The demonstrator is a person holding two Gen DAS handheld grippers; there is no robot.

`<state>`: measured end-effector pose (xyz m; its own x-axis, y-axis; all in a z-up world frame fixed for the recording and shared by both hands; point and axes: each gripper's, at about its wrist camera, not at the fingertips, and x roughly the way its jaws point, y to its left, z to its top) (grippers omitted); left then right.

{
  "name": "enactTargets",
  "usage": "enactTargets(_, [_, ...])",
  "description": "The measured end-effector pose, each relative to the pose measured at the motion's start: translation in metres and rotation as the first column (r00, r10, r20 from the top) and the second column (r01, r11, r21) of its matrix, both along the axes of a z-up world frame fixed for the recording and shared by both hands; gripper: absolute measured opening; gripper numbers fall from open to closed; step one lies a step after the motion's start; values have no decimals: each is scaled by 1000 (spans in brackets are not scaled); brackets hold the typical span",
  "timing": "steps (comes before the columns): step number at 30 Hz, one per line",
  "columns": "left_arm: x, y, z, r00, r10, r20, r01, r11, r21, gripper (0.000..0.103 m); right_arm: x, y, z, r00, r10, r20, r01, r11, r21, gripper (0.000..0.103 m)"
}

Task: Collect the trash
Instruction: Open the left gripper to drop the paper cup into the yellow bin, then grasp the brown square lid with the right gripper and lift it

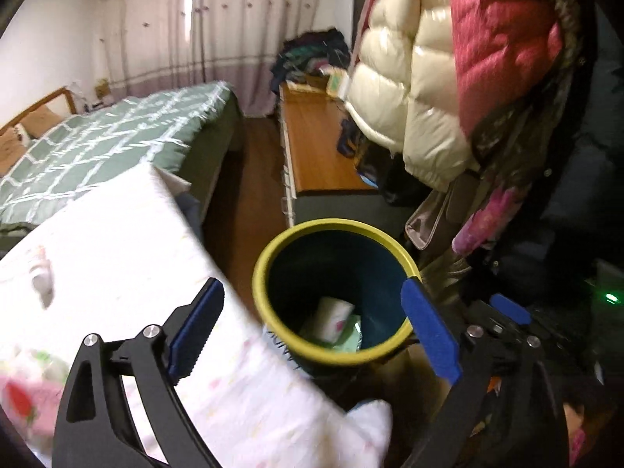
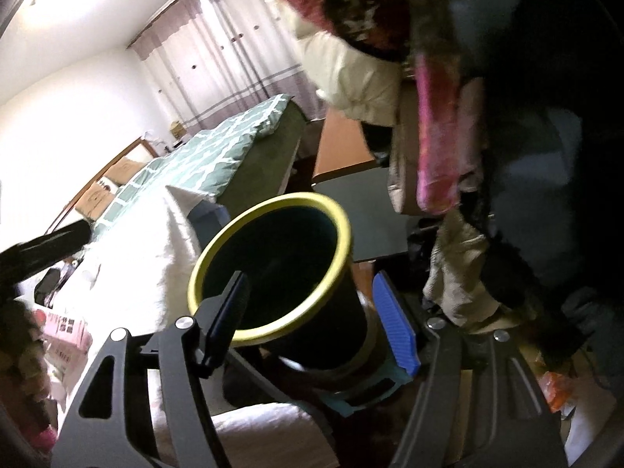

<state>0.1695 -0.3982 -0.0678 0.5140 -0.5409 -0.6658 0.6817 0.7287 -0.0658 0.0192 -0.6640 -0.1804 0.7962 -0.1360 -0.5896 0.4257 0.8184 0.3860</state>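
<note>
Step in hand: the drop looks done. The left gripper (image 1: 312,335) stands over the mouth of the trash bin (image 1: 273,257) with its jaws spread wide and nothing between them.
Trash: a crumpled white paper cup with a pink print (image 1: 334,318) lies at the bottom of the bin, resting on something pale green (image 1: 351,337); I judge this to be the collected trash, already in.
Bin: dark blue inside, yellow-green rim, tilted toward the bed side. In the right wrist view the bin (image 2: 339,230) sits between the fingers of the right gripper (image 2: 316,329).
Right gripper: half open around the bin's body. One blue pad (image 2: 394,323) lies close along the bin's outer wall, and the dark finger on the other side reaches over the rim. It appears to be carrying the bin, but whether the pads actually press on it I cannot tell.
Surroundings: a white quilt with small pink prints (image 1: 117,241) just beside the bin; a green checked bed (image 1: 117,140) behind; coats hanging (image 1: 429,78) close on the other side; a wooden desk (image 1: 319,148) beyond.
Next move, as I judge it: draw the left gripper back from the bin's mouth and look for another piece of trash. None shows plainly here; the quilt area is blurred.
Care needed: keep the bin steady and not tipped further, so the cup stays inside, and clear the hanging coats when moving.
</note>
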Motion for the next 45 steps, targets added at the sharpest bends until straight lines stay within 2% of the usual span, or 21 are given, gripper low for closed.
enactTargets(7, [-42,114,40,989,128,80,-124,990,-62,94,18,44,8,995,102,2,-102,994,-28,64])
enactTargets(11, [-57,181,54,964,239,114,-229,969,-93,96,27,74,15,986,166,4,-165,985,-55,65])
enactTargets(15, [-68,246,60,922,363,134,-349,930,-113,97,38,111,23,970,243,-2,-242,967,-83,65])
enactTargets(17, [-75,280,61,892,428,146,-412,902,-125,97,43,130,26,959,284,-6,-283,955,-94,65])
enactTargets(21, [-94,345,62,825,539,171,-519,842,-148,97,56,176,31,919,395,-16,-394,913,-102,65])
enactTargets(23, [-101,370,63,800,574,173,-552,818,-159,97,61,198,32,896,443,-22,-443,890,-108,65])
enactTargets(27, [-114,411,60,754,634,171,-611,773,-172,97,73,250,30,819,574,-29,-574,815,-83,65])
enactTargets(28, [-118,417,58,746,643,170,-620,765,-173,97,77,266,29,788,614,-32,-615,785,-73,65])
enactTargets(33, [-122,442,52,712,686,148,-663,727,-180,97,81,325,27,684,729,-33,-729,683,-48,65])
enactTargets(35, [-122,444,50,706,694,143,-671,720,-179,97,82,349,27,637,770,-34,-771,636,-41,65])
enactTargets(38, [-126,447,51,697,700,152,-677,714,-179,97,76,388,33,547,837,-23,-836,545,-59,65])
enactTargets(39, [-129,449,53,691,704,165,-680,711,-179,97,74,398,34,528,849,-22,-848,525,-65,65])
enactTargets(40, [-128,447,54,686,707,173,-684,707,-179,97,71,413,35,491,871,-22,-870,488,-72,65])
enactTargets(42, [-132,450,57,673,715,189,-692,699,-181,97,69,437,35,445,895,-20,-893,442,-87,65])
enactTargets(45, [-139,458,60,661,725,192,-699,688,-194,97,70,464,28,404,913,-54,-912,397,-104,65])
